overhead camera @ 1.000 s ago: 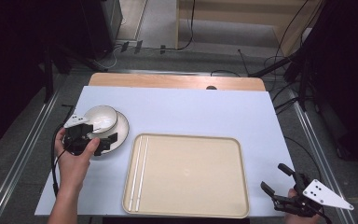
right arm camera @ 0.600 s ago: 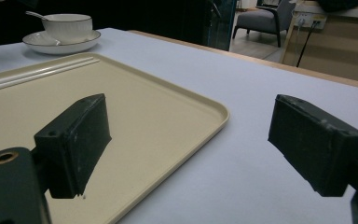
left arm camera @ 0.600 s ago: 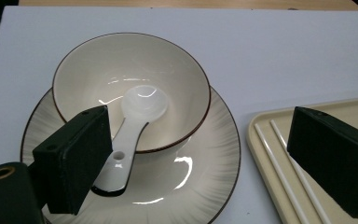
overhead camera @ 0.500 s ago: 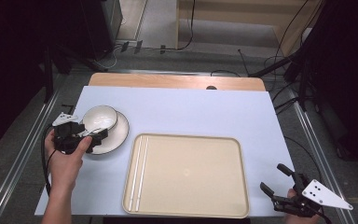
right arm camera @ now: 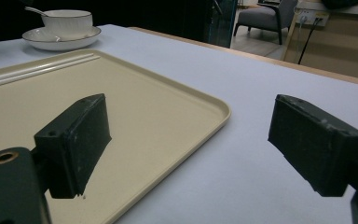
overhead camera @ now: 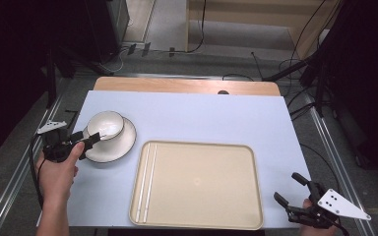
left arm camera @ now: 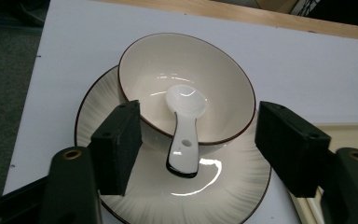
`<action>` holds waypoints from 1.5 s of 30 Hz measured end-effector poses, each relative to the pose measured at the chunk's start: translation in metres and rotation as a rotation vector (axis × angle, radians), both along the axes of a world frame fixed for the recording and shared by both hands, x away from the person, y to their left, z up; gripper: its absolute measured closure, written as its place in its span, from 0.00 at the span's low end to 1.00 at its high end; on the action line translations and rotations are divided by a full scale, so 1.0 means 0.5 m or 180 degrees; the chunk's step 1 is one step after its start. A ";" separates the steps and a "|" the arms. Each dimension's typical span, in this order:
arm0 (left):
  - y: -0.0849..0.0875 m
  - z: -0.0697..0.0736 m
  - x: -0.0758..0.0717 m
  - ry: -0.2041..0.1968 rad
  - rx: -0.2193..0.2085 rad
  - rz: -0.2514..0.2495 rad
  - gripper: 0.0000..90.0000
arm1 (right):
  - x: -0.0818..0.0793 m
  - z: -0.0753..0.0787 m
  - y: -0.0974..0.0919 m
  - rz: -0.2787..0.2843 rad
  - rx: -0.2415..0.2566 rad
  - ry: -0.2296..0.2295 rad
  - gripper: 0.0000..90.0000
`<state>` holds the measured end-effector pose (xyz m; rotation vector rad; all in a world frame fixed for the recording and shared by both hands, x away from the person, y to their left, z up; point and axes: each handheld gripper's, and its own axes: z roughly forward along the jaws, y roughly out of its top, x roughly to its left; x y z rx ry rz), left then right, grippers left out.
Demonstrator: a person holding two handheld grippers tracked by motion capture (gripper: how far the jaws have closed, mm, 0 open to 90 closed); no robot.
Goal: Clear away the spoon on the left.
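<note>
L tool (overhead camera: pixel 89 143) back, spoon (left arm camera: pixel 184 127) handle toward it

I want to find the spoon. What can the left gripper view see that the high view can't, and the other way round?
Left gripper view alone: a white spoon with its scoop in the bowl and its handle out over the rim above the plate.

High view alone: the whole tray, the right gripper open at the table's corner, and the person's hand.

Both: bowl, plate, the light blue table, a bit of tray, and the left gripper, whose jaws have just been closing, not yet touching the spoon handle between them.
</note>
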<state>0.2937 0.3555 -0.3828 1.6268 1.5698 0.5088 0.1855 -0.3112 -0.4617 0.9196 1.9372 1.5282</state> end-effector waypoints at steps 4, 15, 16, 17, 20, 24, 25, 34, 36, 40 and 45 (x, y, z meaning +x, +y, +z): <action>0.007 -0.014 0.004 0.0072 -0.0099 0.0022 0.47 | 0.000 0.000 0.001 0.0008 0.0002 -0.0002 0.14; 0.030 -0.031 0.008 0.0307 -0.0598 0.0045 0.66 | 0.004 0.000 0.002 0.0004 0.0005 0.0019 0.14; 0.035 -0.032 0.008 0.0303 -0.0638 0.0066 0.68 | 0.005 0.000 0.002 0.0008 0.0005 0.0015 0.14; 0.036 -0.033 0.008 0.0295 -0.0663 0.0097 0.71 | 0.005 0.000 0.003 0.0010 0.0003 0.0012 0.14; 0.044 -0.035 0.011 0.0322 -0.0746 0.0140 0.76 | 0.005 0.000 0.006 0.0021 -0.0009 0.0008 0.14; 0.050 -0.042 0.009 0.0314 -0.0867 0.0073 0.79 | 0.005 0.000 0.007 0.0019 -0.0017 0.0014 0.14; 0.050 -0.043 0.008 0.0306 -0.0890 0.0059 0.81 | 0.005 0.000 0.007 0.0020 -0.0016 0.0014 0.14; 0.043 -0.042 0.004 0.0266 -0.0871 0.0005 0.88 | 0.006 0.001 0.008 0.0030 -0.0007 -0.0001 0.14; 0.040 -0.042 0.003 0.0255 -0.0850 -0.0008 0.90 | 0.008 0.000 0.010 0.0040 -0.0022 0.0003 0.14; 0.033 -0.042 0.004 0.0267 -0.0776 -0.0048 0.94 | 0.009 -0.001 0.013 0.0060 -0.0025 0.0017 0.14; 0.026 -0.041 0.004 0.0260 -0.0734 -0.0083 0.95 | 0.008 -0.001 0.012 0.0064 -0.0026 0.0008 0.14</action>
